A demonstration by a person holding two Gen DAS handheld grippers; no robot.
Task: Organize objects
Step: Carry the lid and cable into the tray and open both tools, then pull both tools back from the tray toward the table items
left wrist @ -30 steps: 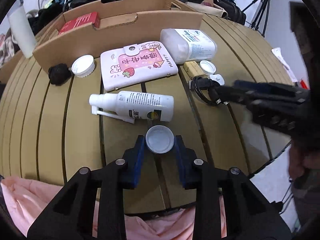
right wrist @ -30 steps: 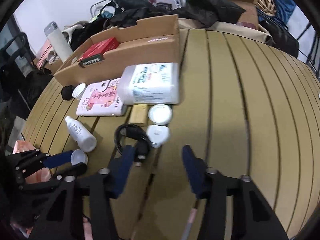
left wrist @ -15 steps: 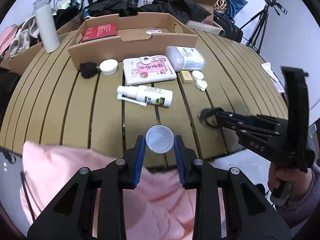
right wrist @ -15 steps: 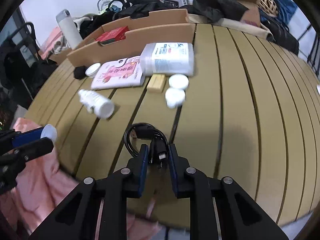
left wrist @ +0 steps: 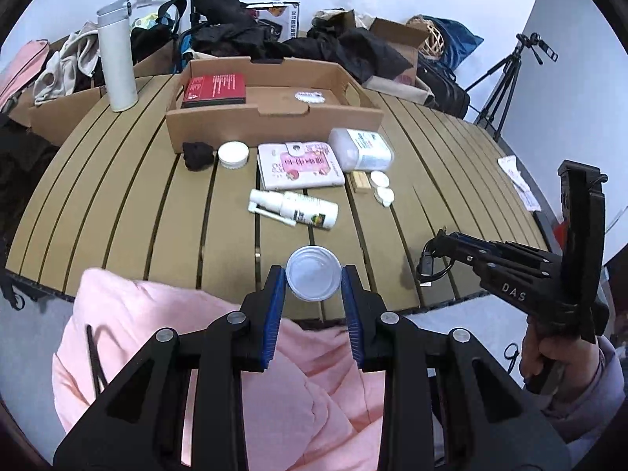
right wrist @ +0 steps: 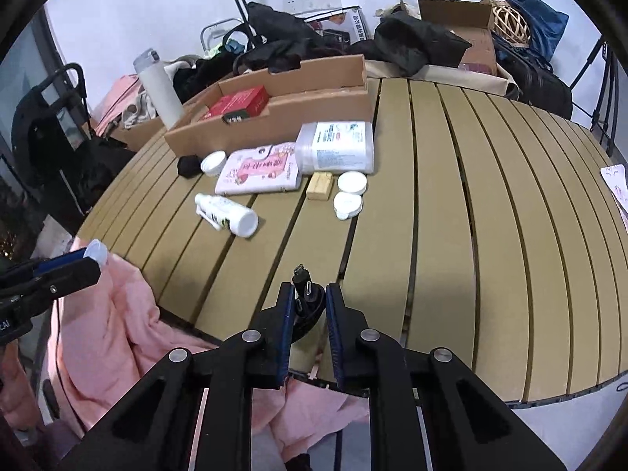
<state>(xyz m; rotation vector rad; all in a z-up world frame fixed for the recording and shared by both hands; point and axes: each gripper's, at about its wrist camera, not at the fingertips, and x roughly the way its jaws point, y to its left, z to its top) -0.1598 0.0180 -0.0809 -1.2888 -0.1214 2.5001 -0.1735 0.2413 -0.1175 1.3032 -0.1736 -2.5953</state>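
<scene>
My left gripper [left wrist: 313, 274] is shut on a clear round plastic cap [left wrist: 313, 279], held up over the table's front edge and a pink cloth. In the right wrist view the cap [right wrist: 97, 252] shows at that gripper's tip at the far left. My right gripper [right wrist: 308, 294] pinches a coiled black cable [right wrist: 303, 279], its jaws still closing on it; a plug sticks out above the pads. From the left wrist view the cable [left wrist: 428, 271] hangs off the right gripper [left wrist: 436, 242], clear of the slatted table [left wrist: 117, 204].
On the table lie a white spray bottle [left wrist: 302, 208], a pink case [left wrist: 300, 165], a white tub [left wrist: 361, 149], a wooden block [left wrist: 360, 185], small white lids [left wrist: 382, 192], a jar lid [left wrist: 233, 154] and a black lump [left wrist: 198, 155]. Behind stands a cardboard box [left wrist: 274, 121] holding a red box [left wrist: 216, 88].
The right gripper closed on the black cable and lifted it off the table. Both grippers rose and drew back from the table; the left kept the cap.
</scene>
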